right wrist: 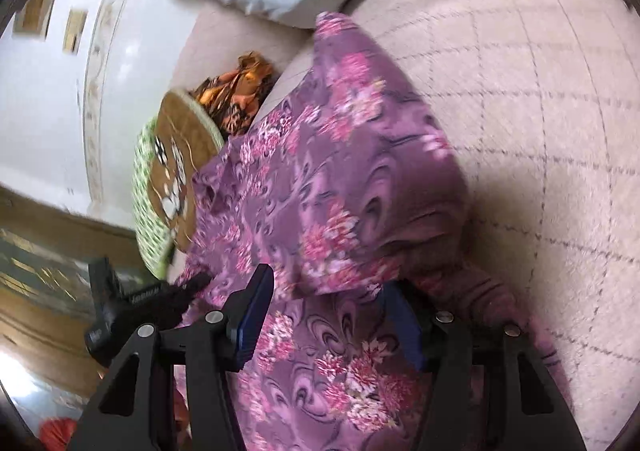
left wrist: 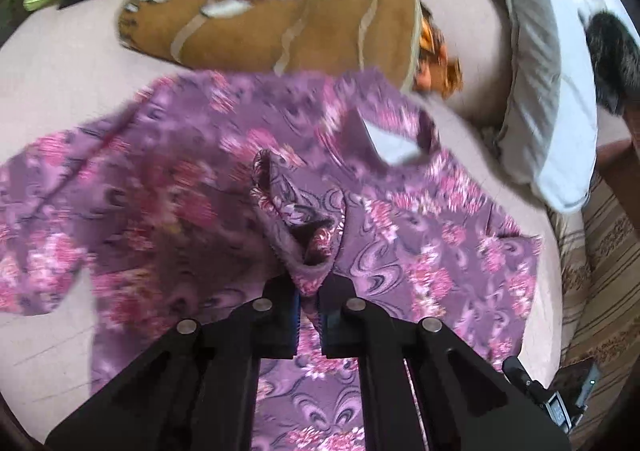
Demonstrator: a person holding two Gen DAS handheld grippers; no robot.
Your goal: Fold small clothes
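The purple floral garment [left wrist: 192,187] lies spread on the pale bedcover [left wrist: 68,63], below a brown cushion [left wrist: 280,11]. The left tongs [left wrist: 308,291] are clamped tight on a bunched fold of it. The right tongs [right wrist: 328,315] stand well apart, cloth draped between the pads, unpinched.

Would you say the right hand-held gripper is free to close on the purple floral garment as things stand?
Probably yes: the right hand-held gripper stands open with the purple floral garment lying between its fingers, nothing else in the way.
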